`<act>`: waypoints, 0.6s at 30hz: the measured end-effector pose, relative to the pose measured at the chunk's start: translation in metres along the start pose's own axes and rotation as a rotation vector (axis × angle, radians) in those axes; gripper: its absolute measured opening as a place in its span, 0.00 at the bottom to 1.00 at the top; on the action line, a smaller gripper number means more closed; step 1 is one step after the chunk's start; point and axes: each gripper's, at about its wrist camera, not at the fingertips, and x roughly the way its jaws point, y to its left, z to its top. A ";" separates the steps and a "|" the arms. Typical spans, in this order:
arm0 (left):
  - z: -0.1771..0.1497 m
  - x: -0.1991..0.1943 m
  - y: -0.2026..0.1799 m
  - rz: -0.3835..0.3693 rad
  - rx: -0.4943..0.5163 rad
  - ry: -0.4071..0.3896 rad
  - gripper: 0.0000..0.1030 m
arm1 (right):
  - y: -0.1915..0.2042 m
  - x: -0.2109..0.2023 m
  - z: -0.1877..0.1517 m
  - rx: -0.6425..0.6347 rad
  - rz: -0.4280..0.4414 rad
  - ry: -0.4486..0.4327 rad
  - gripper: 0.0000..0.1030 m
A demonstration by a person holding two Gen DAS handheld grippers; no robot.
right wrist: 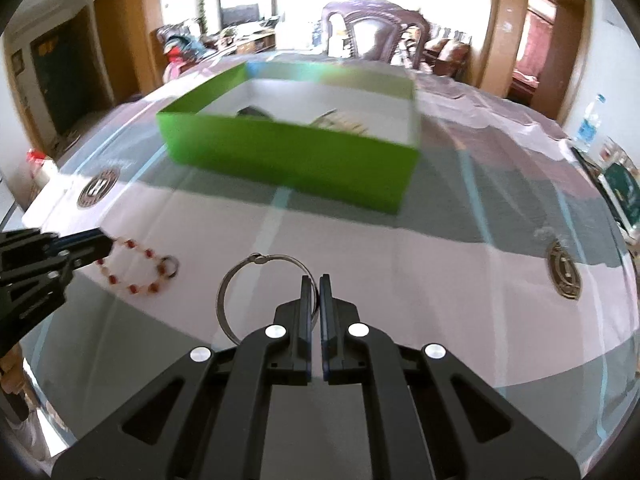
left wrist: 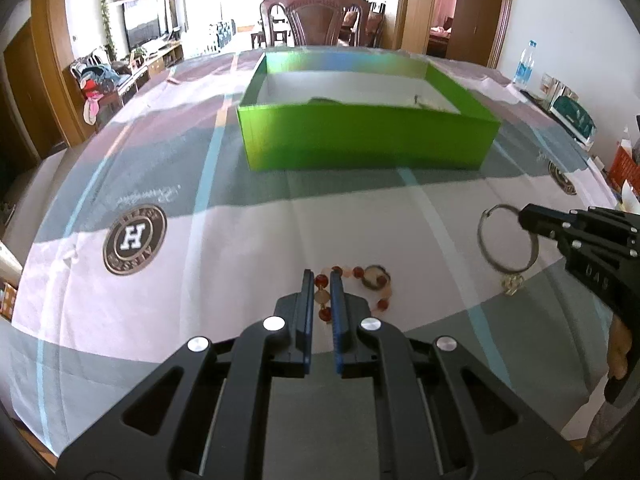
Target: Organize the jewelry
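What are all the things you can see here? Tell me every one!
beaded bracelet: 1, red and pale beads, on the tablecloth near the front, one end between the left tongs' fingers
silver bangle: 1, thin metal ring, lifted above the cloth, gripped by the right tongs
green box: 1, bright green with white inside, open, middle of the table; a few items inside, too blurred to name
tablecloth: 1, pale pink and grey with blue lines and round badges, covers the table
wooden chair: 1, dark brown, behind the table
water bottle: 1, clear with blue label, far right edge
left tongs: 1, black with blue pads, closed on the beads
right tongs: 1, black, closed on the bangle
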 end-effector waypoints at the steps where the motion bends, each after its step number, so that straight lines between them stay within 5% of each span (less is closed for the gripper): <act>1: 0.001 -0.001 0.001 0.000 -0.001 -0.003 0.08 | -0.006 -0.002 0.001 0.013 -0.013 -0.007 0.04; 10: -0.003 0.016 0.008 0.003 -0.023 0.041 0.08 | -0.055 0.008 -0.014 0.129 -0.131 0.051 0.04; 16: -0.007 0.032 0.012 0.015 -0.031 0.078 0.08 | -0.059 0.028 -0.025 0.150 -0.118 0.105 0.04; 18: -0.009 0.034 0.013 0.016 -0.031 0.084 0.08 | -0.060 0.030 -0.028 0.152 -0.102 0.111 0.13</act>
